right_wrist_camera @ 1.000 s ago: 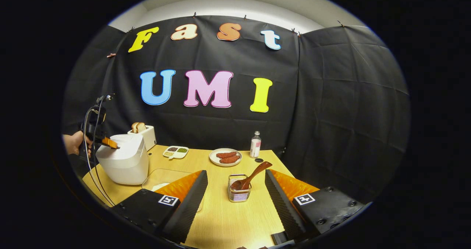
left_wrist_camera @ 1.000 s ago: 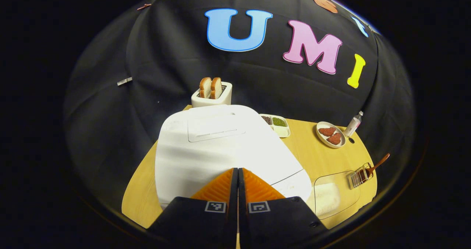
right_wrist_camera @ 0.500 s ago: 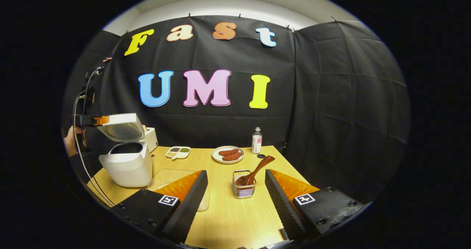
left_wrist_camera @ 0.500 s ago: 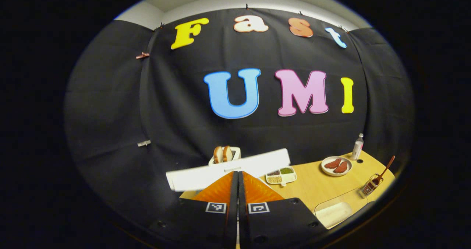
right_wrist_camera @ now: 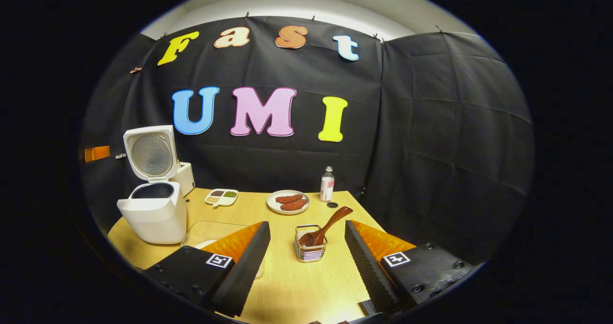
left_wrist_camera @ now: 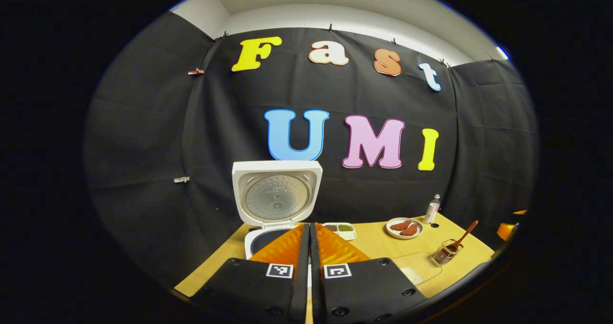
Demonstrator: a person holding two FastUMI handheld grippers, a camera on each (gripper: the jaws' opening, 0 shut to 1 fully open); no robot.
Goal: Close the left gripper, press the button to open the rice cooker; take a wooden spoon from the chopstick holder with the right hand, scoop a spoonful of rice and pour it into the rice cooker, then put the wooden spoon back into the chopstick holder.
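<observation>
Rice cooker [right_wrist_camera: 152,212]: one, lid up; one wooden spoon [right_wrist_camera: 327,227].

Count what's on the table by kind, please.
Rice cooker: 1
Toaster: 1
Sectioned dish: 1
Plate: 1
Bottle: 1
Wire holder: 1
Wooden spoon: 1
Clear container: 1
Total: 8

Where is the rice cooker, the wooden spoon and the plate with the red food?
rice cooker [right_wrist_camera: 153,216]: right gripper view, front of its white body.
wooden spoon [right_wrist_camera: 330,222]: right gripper view, middle of its handle.
plate [right_wrist_camera: 273,204]: right gripper view, bare left rim.
</observation>
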